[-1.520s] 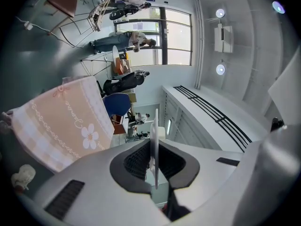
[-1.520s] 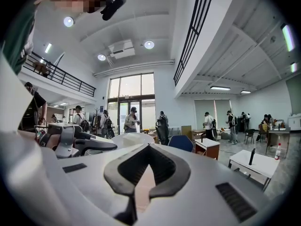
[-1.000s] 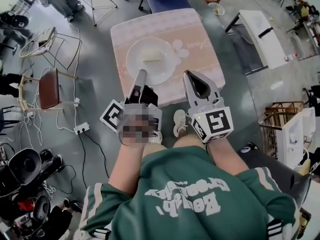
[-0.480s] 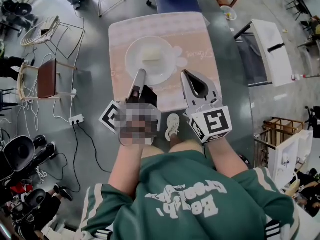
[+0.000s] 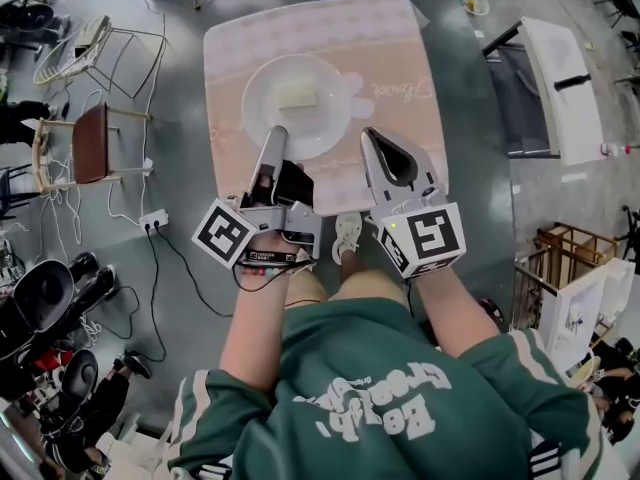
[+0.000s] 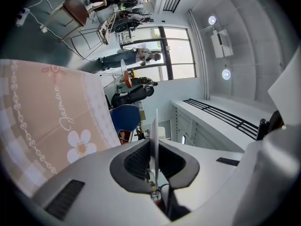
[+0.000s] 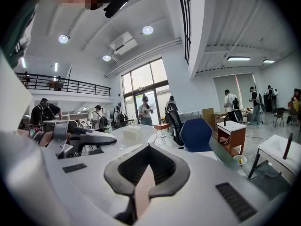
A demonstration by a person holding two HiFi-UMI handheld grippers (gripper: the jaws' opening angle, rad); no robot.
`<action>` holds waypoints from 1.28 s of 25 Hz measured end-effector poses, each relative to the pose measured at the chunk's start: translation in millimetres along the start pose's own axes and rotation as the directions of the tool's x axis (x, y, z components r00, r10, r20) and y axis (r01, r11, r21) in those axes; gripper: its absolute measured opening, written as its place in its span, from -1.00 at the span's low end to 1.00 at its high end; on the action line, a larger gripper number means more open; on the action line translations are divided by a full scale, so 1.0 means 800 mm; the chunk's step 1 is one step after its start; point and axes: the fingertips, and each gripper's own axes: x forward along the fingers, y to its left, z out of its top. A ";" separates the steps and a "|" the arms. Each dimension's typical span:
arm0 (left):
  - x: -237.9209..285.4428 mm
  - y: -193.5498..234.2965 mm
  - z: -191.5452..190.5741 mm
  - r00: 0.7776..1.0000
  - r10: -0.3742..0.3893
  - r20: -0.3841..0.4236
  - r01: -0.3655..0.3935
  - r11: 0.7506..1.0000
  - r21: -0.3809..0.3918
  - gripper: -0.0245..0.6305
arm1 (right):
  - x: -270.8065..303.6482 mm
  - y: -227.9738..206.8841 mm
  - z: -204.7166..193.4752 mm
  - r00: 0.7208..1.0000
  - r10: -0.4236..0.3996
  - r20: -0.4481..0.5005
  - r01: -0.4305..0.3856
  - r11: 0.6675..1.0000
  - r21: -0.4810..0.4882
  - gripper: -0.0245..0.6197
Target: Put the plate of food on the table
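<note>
- Both grippers have come a little further in over the table [image 5: 390, 58] and lower toward it than a second ago, carrying the plate [image 5: 262, 108] along. The pink cloth [image 5: 400, 98] is filling more of the head view.
- At far left, a brown-seated chair [image 5: 92, 153] is standing on the grey floor, well apart from the table.
- Next, the left gripper [image 5: 277, 134] is clamping the plate's near rim. Its own view is showing that rim edge-on, a thin white line pinched between the dark pads, which the head view is hiding under the jaws.
- That same view is also catching a white flower print [image 6: 81, 147] on the cloth beside the jaws.
- Only the head view is showing what the plate is holding: one pale block of food [image 5: 297, 96], lying near its middle. The plate is sitting over the table's near-left part; whether it is touching the cloth I cannot tell.
- Just right of the plate, the right gripper [image 5: 372, 135] is hovering clear of it, tips closed together on nothing. In its own view only a sliver of pink cloth is showing through the hollow of the jaws.
- Further right in that view, a blue chair [image 7: 197, 133] is standing beyond the table.
</note>
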 end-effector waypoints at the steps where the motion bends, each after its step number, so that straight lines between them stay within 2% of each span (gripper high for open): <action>1: 0.002 0.003 0.000 1.000 0.005 0.005 -0.005 1.000 -0.002 -0.83 | 0.002 -0.003 -0.003 1.000 -0.001 0.000 0.001 1.000 0.004 -0.88; 8: 0.010 0.013 0.002 1.000 0.007 0.010 -0.007 1.000 0.008 -0.83 | 0.015 -0.011 -0.021 1.000 -0.005 -0.005 0.005 1.000 0.012 -0.88; 18: 0.019 0.034 0.001 0.999 0.008 -0.033 -0.008 1.000 0.012 -0.84 | 0.031 -0.015 -0.018 1.000 0.000 0.030 0.000 1.000 -0.003 -0.88; 28: 0.065 0.087 0.033 0.998 0.031 -0.061 -0.032 0.999 -0.011 -0.84 | 0.085 -0.030 -0.027 0.999 -0.040 0.003 0.040 0.999 -0.004 -0.88; 32: 0.066 0.091 0.032 0.998 0.026 -0.062 -0.028 0.999 -0.026 -0.84 | 0.081 -0.032 -0.029 0.998 -0.054 -0.011 0.054 0.998 -0.017 -0.88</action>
